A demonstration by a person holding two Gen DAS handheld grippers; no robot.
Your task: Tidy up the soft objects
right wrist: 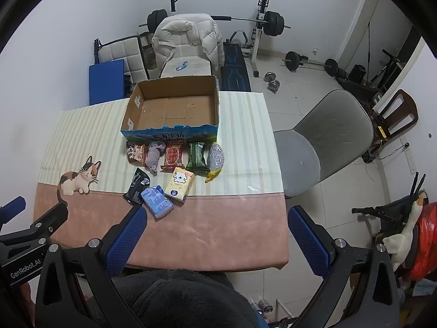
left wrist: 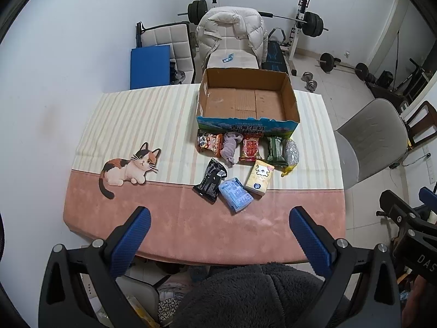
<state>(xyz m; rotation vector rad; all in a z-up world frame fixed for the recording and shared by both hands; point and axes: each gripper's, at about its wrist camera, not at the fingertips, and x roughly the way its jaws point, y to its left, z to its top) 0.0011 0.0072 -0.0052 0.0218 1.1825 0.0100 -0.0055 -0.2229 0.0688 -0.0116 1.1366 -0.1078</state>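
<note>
A dark fleece sleeve (left wrist: 245, 295) fills the bottom of both wrist views, closest to the lens. Just beyond it the left gripper (left wrist: 218, 235) hangs over the near edge of the counter (left wrist: 177, 235) with its blue pads spread wide and nothing between them. The right gripper (right wrist: 215, 235) hovers at the near right corner of the counter, also spread wide and empty.

The counter carries a cloth with a pink near band, a striped far part and a printed cat (left wrist: 128, 166) on the left. A cardboard box (left wrist: 247, 101) stands open at the far side, with nothing inside.

The soft things lie in a cluster just in front of the box. In the far row, from left to right: a panda snack bag (left wrist: 209, 143), a grey rolled cloth (left wrist: 230, 149), a red packet (left wrist: 251, 147), a green packet (left wrist: 275, 149) and a silvery scrubber (left wrist: 291, 151), whose yellow end may be a tag or a handle. In the near row a black packet (left wrist: 211, 180) lies on the left, touching a blue tissue pack (left wrist: 236, 195), and a yellow tissue pack (left wrist: 259, 176) sits just right of that.

A grey chair (right wrist: 322, 142) stands right of the counter, and a barbell rack (right wrist: 262, 24) stands by the far wall.
</note>
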